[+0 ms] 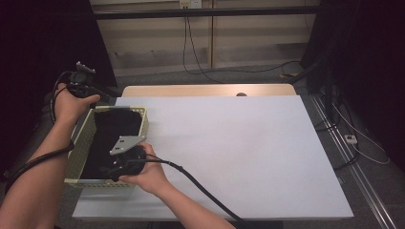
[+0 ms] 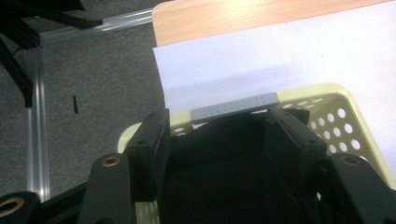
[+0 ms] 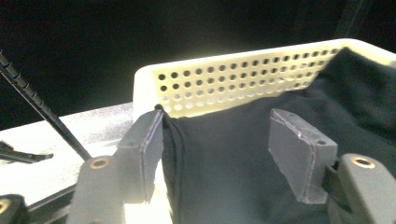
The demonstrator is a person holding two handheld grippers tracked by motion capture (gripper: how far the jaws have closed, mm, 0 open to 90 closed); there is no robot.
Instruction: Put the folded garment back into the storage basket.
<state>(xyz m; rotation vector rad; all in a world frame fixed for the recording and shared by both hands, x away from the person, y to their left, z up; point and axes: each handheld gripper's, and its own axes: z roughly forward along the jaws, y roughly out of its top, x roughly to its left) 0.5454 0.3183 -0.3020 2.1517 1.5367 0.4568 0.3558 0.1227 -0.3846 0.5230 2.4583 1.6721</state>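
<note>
A wooden table [image 1: 205,90] carries a white sheet [image 1: 239,152], with a pale perforated basket [image 1: 81,143] at its left edge.

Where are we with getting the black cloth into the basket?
Looks nearly done: the black cloth lies inside the pale yellow basket at the table's left edge. In hand: nothing. The left gripper and right gripper stand open over the cloth, pads apart from it. Left, probably: pull both grippers back, perhaps tuck in cloth riding up the wall.

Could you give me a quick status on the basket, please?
Left tool open, right tool open, both over black cloth. Cloth lies inside pale yellow perforated basket. Nothing in the way.
</note>
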